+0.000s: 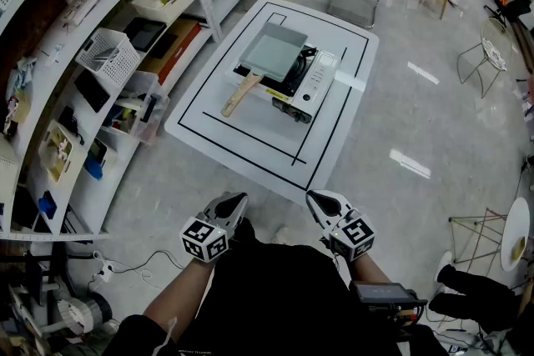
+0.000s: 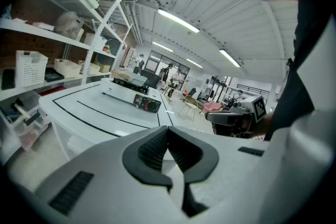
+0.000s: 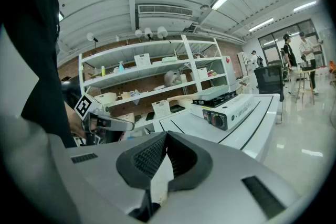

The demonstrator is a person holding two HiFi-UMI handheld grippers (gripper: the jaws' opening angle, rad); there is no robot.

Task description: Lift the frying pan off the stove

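The frying pan [image 1: 274,52] hides perhaps half the stove [image 1: 315,83]; shelf items [image 1: 108,54] are indistinct.

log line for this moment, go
pan: on stove, untouched | left hand-held gripper: shut, empty | right hand-held gripper: shut, empty

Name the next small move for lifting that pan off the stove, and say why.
Probably step toward the table and bring the left gripper toward the wooden handle of the frying pan. It and the right gripper are shut, empty and well short of the table; the handle points out on the left side.
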